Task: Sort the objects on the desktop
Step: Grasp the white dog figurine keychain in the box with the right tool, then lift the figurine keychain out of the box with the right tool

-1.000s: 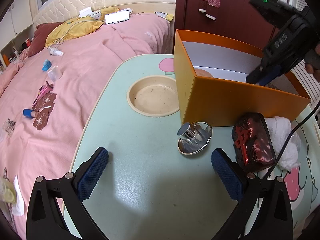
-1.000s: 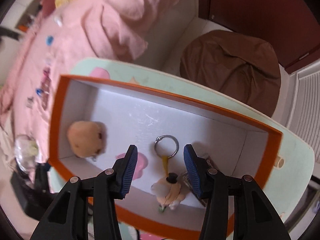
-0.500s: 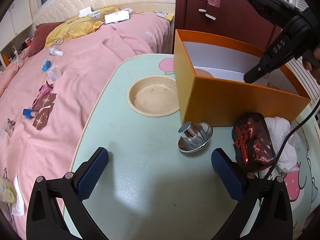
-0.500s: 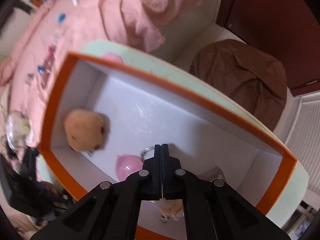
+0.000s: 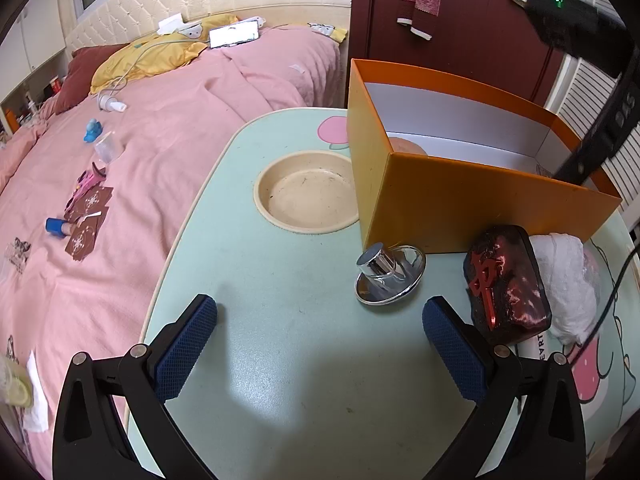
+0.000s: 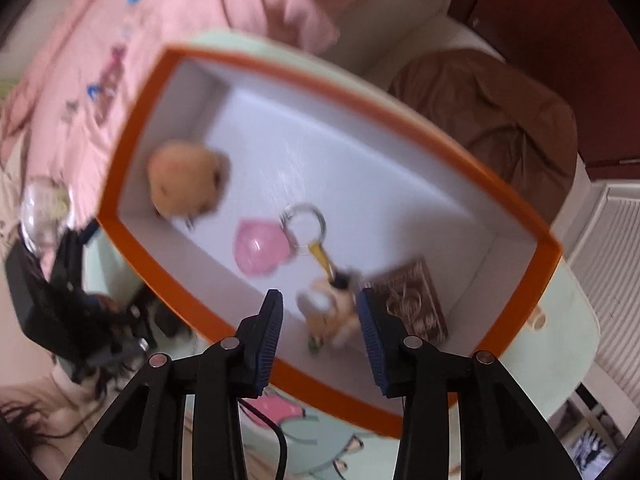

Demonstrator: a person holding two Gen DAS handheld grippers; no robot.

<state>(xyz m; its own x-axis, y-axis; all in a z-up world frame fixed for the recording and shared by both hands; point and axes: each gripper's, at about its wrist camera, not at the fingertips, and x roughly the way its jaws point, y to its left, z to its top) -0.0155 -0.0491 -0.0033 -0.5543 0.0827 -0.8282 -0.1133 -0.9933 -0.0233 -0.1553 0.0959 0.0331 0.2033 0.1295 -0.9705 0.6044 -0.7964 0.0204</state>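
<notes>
An orange box [image 5: 460,208] with a white inside stands on the pale green table [image 5: 280,320]. In the right wrist view the box [image 6: 132,136] holds a tan plush ball [image 6: 180,184], a pink heart [image 6: 258,250], a keyring with a small figure [image 6: 328,304] and a brown card [image 6: 420,300]. My right gripper [image 6: 320,320] is open and empty above the box. My left gripper [image 5: 320,340] is open and empty low over the table. Just ahead of it lie a chrome knob on a disc [image 5: 390,272] and a dark red packet [image 5: 506,280].
A beige bowl [image 5: 308,192] sits in the table beside the box. White crumpled wrap [image 5: 568,280] lies right of the packet. A pink bed [image 5: 140,140] with small items borders the table's left. A brown beanbag [image 6: 480,112] lies on the floor beyond the box.
My right gripper shut half a second ago and has opened again, rising above the box. The pink heart now shows beside the keyring. The left gripper has not moved.
</notes>
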